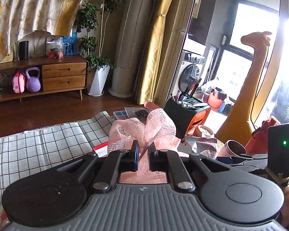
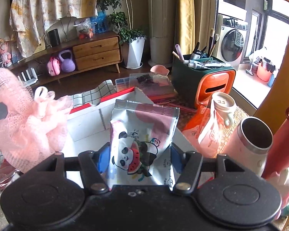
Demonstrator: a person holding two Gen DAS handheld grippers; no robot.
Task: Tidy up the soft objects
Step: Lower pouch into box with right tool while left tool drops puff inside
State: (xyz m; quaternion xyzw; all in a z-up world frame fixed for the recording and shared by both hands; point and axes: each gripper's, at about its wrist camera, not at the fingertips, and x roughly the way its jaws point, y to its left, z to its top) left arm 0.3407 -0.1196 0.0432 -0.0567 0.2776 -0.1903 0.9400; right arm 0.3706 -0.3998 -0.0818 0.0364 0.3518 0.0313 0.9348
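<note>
Both grippers grip soft things: the left gripper (image 1: 144, 147) pinches a pink mesh sponge (image 1: 144, 129), the right gripper (image 2: 138, 156) clamps a panda packet (image 2: 142, 134). At twelve o'clock beyond the packet sits a white box (image 2: 90, 119).

Pink mesh pouf (image 1: 144, 130) claw-pinched; panda pouch (image 2: 142, 144) upright, gripped.
</note>
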